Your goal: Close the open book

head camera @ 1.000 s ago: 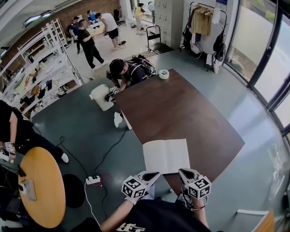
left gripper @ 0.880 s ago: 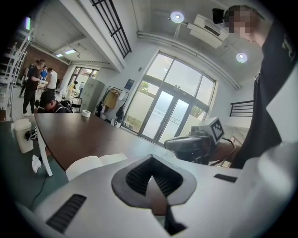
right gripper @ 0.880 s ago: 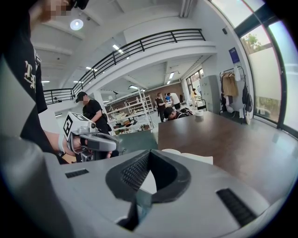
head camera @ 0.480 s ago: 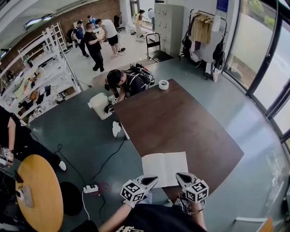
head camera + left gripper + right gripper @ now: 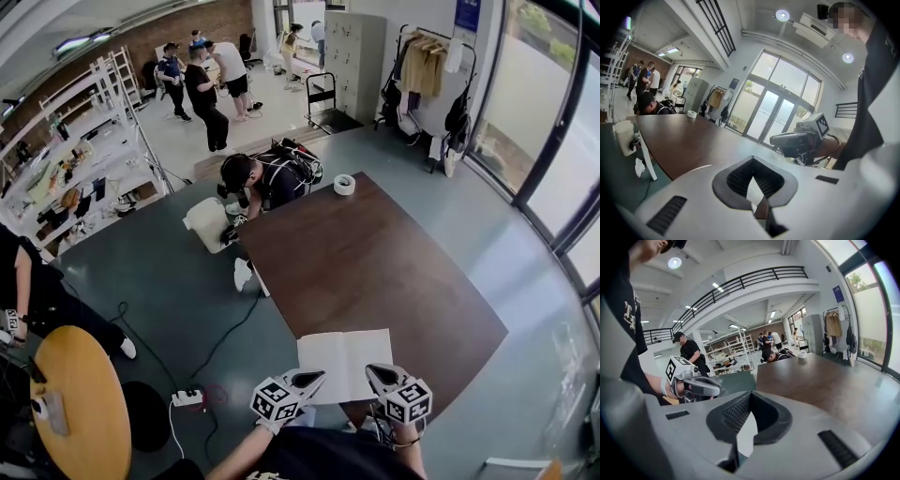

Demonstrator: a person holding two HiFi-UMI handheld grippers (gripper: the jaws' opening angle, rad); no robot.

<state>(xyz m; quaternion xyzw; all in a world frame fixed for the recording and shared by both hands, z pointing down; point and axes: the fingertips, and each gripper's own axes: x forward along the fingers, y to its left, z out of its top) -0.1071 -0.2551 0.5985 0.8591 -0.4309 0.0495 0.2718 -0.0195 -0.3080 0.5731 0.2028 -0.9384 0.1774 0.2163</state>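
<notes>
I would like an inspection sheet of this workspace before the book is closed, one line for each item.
Surface: brown table, flat wooden top.
Job's things: open book flat at the near edge.
Clutter: tape roll at the far corner.
Grippers: left gripper and right gripper shut, empty, by the book's near edge.
Cables: power strip with cable on the floor.
Surroundings: person crouching at the table's far corner.

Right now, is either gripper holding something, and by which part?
Nothing is held. The left gripper and the right gripper both have their jaws together and empty, at the near edge of the open book.
</notes>
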